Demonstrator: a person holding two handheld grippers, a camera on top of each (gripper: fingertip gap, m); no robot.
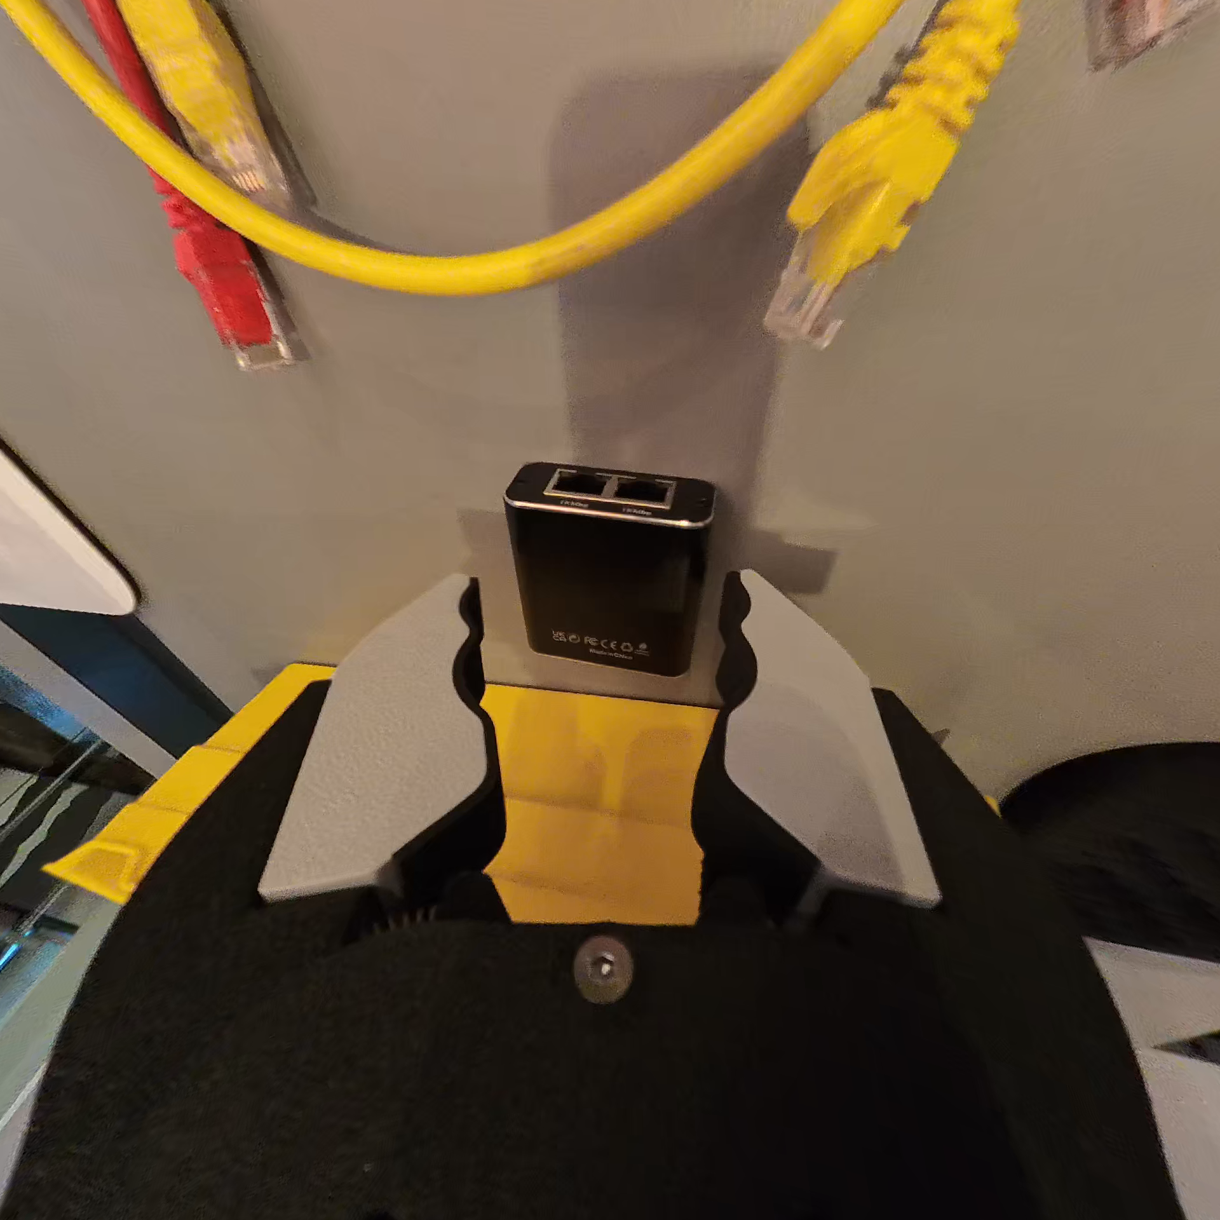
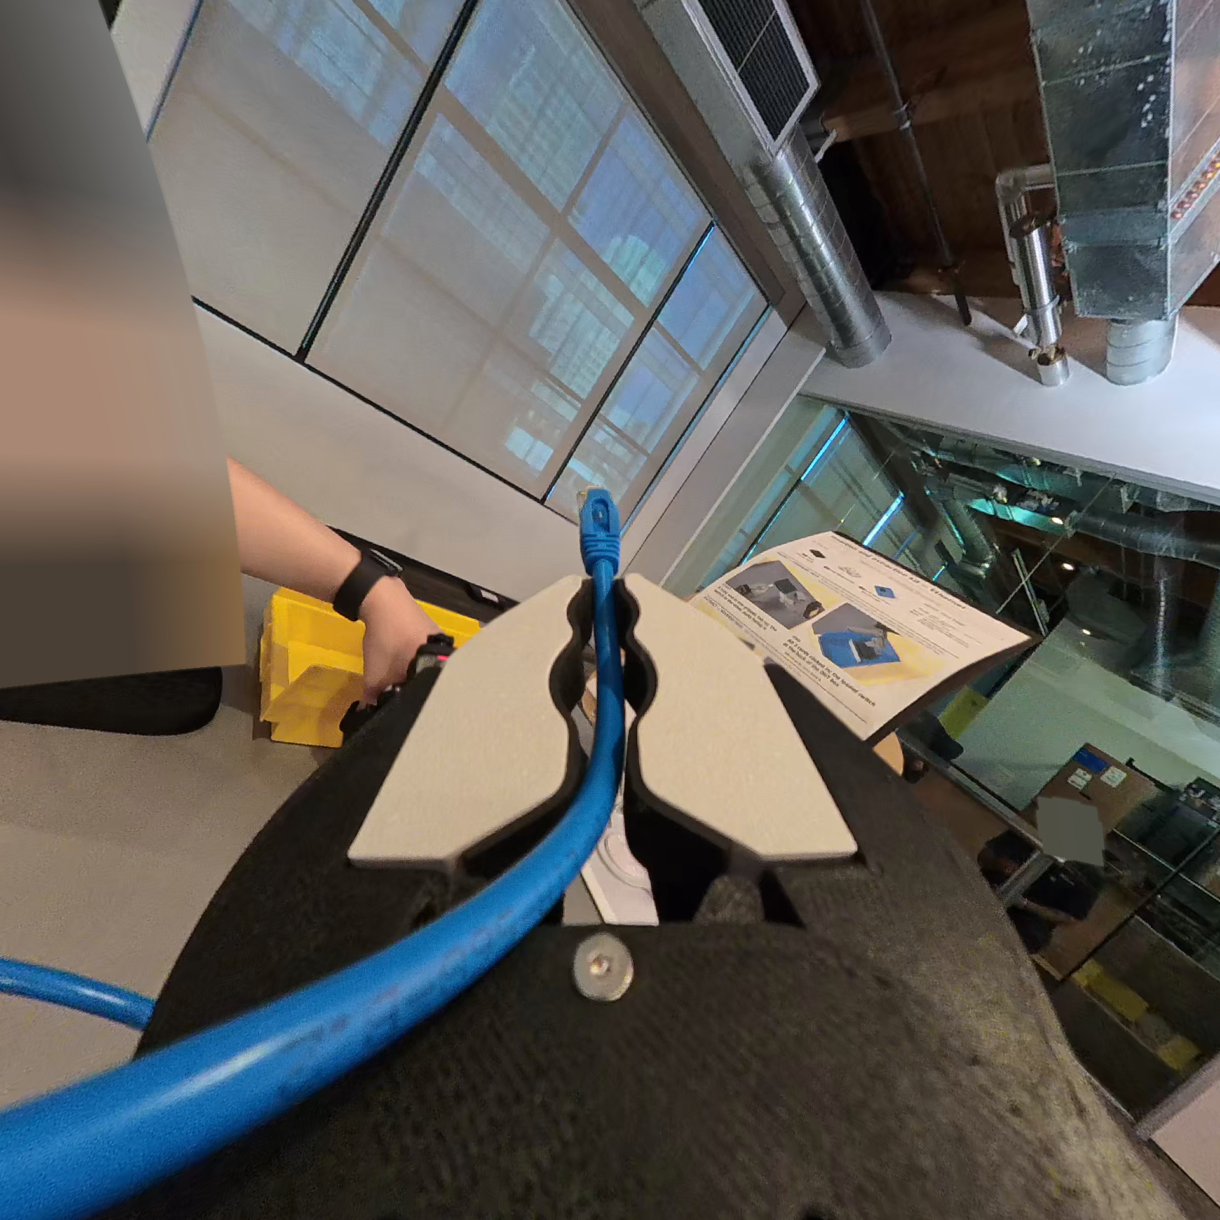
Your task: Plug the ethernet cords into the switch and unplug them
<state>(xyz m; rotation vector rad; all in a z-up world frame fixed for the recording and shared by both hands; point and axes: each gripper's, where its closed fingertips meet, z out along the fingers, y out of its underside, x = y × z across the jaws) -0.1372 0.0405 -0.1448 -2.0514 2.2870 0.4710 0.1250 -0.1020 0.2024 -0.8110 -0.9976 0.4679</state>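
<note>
In the left wrist view a small black switch [image 1: 607, 568] with two empty ports lies on the grey table, between the tips of my left gripper [image 1: 604, 591], whose jaws stand open around its lower half without touching it. A yellow cord [image 1: 462, 264] loops beyond it, its clear plug [image 1: 802, 310] lying to the right. A red cord's plug [image 1: 228, 290] and a second yellow plug [image 1: 218, 125] lie at the upper left. In the right wrist view my right gripper [image 2: 604, 584] is shut on a blue cord [image 2: 604, 667], held up in the air with its plug [image 2: 597, 518] pointing past the fingertips.
A yellow bin [image 1: 581, 792] lies under my left gripper; it also shows in the right wrist view [image 2: 310, 667], beside a person's hand [image 2: 389, 634] with a black wristband. A printed instruction sheet [image 2: 851, 634] stands at the right. A white object [image 1: 53, 535] sits at the table's left. Left tips to right tips: about 45 cm.
</note>
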